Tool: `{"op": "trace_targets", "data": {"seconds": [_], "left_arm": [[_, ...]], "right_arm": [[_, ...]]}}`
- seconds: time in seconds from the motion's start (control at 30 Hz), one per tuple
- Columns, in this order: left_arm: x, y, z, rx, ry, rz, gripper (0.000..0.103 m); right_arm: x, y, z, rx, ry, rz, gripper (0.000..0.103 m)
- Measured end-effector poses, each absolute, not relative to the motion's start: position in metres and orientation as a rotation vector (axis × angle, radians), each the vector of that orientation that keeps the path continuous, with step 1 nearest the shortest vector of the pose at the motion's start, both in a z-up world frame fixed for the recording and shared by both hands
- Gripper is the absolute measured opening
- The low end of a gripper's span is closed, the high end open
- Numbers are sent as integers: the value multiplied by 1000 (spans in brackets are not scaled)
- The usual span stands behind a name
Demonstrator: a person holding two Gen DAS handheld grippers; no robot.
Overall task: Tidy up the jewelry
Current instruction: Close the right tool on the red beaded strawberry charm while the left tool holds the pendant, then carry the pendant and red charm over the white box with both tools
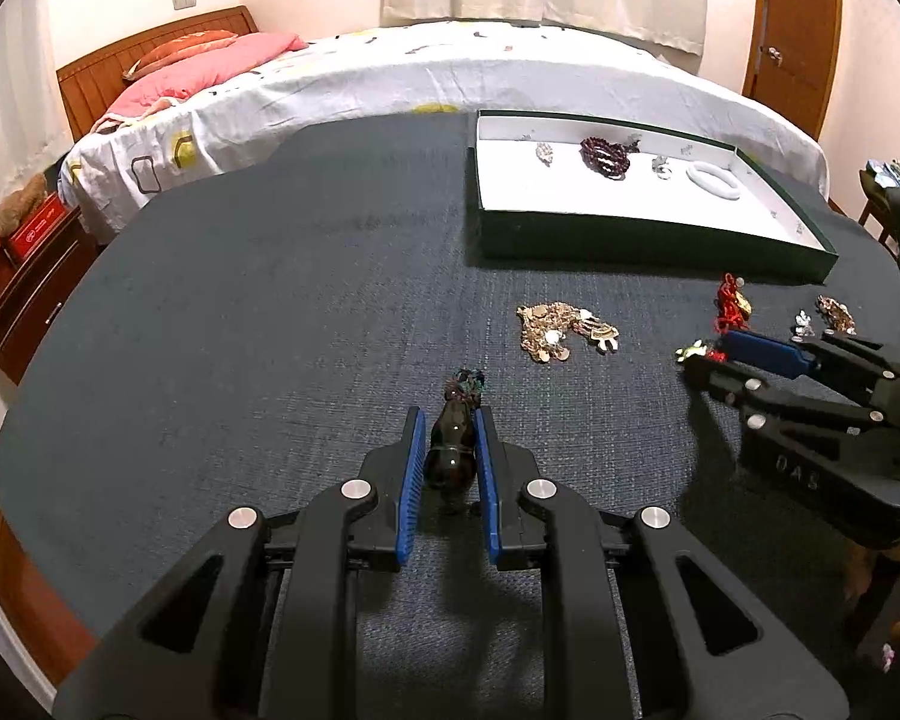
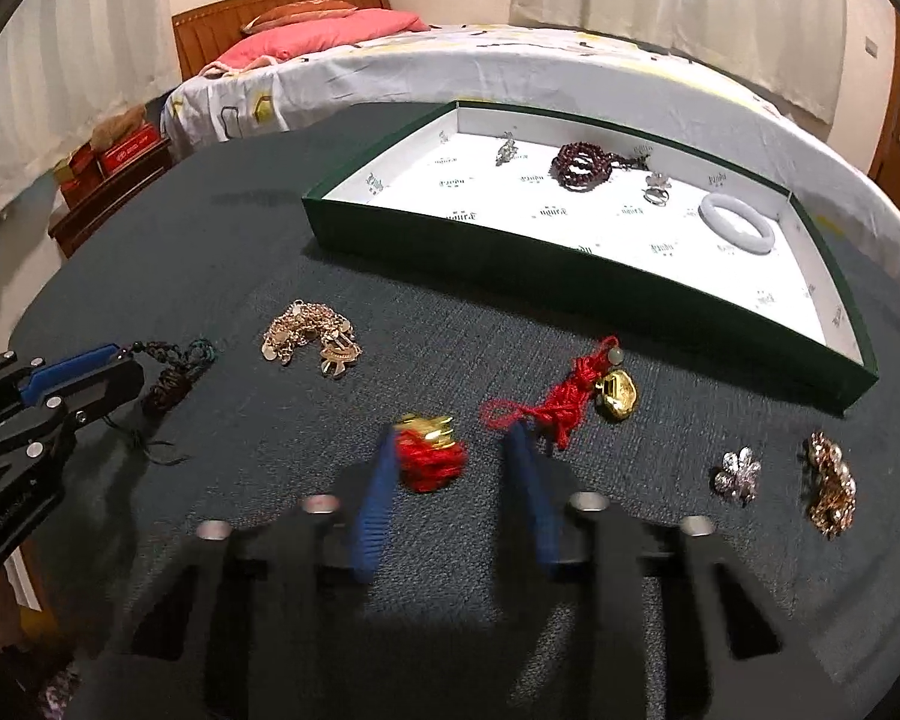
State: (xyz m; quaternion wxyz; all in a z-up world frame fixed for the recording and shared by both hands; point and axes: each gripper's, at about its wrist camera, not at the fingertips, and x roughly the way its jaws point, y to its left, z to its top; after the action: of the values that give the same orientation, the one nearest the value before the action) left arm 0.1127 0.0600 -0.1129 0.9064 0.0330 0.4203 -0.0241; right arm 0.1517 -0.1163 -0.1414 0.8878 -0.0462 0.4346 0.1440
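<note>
Dark tablecloth (image 1: pixel 240 300): left claw (image 1: pixel 449 432) grips a dark pendant (image 1: pixel 450 450) for the tray (image 1: pixel 630 237) upper right; right claw (image 2: pixel 453 456) gapes around a red charm (image 2: pixel 429 459).

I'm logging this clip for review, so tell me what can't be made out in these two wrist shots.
- Right gripper: motion-blurred in the right wrist view, so contact with the red-corded gold charm is unclear.
- Dark pendant: lower part hidden between the left gripper pads, left wrist view.
- Tray print: too small to read.
- Silver brooch: detail too small.
</note>
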Motion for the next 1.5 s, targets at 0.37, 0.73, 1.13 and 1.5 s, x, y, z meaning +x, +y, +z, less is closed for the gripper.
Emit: {"op": "trace_targets", "data": {"seconds": [0.37,0.73,1.13,1.5], "left_arm": [[108,54,-105,78,841,-60,17],[104,41,-78,60,786,-104,17],[133,-2,-29,50,669,-218,17],[225,-47,-10,59,580,-259,17]], "right_arm": [[134,-143,-129,-5,889,304,14],[115,-176,-99,48,821,266,14],[136,-207,-53,67,685,200,14],[222,-221,-41,56,615,150,14]]}}
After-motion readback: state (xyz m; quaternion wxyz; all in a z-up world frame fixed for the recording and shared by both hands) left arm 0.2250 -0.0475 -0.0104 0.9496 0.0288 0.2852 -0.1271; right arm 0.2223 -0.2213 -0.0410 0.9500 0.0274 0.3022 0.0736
